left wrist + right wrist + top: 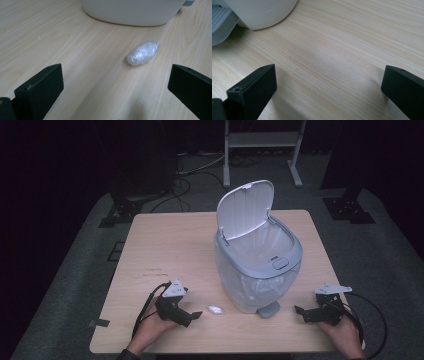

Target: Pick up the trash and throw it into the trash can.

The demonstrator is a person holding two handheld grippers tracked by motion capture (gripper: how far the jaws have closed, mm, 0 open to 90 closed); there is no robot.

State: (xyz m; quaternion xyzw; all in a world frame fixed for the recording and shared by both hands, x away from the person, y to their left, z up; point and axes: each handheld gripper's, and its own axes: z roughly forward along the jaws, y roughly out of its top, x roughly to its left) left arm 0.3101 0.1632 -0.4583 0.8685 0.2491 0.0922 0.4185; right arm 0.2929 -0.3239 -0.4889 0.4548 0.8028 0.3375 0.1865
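Observation:
A white pedal bin point(257, 270) with a clear liner stands mid-table, its lid point(246, 208) raised. A small wad of clear plastic wrap point(215, 309) lies on the wood just left of the bin's base. My left gripper point(196, 315) is open, low over the table, pointing at the wad point(143, 53) a short way ahead of its jaws. My right gripper point(301, 312) is open near the front right edge, aimed at the bin's base point(262, 12) and grey foot pedal point(220, 23), with bare wood between its jaws.
The wooden table point(165, 250) has free room on its left half. The bin's grey pedal point(269, 309) sticks out toward the front edge. A metal frame point(262, 145) and cables lie on the dark floor beyond.

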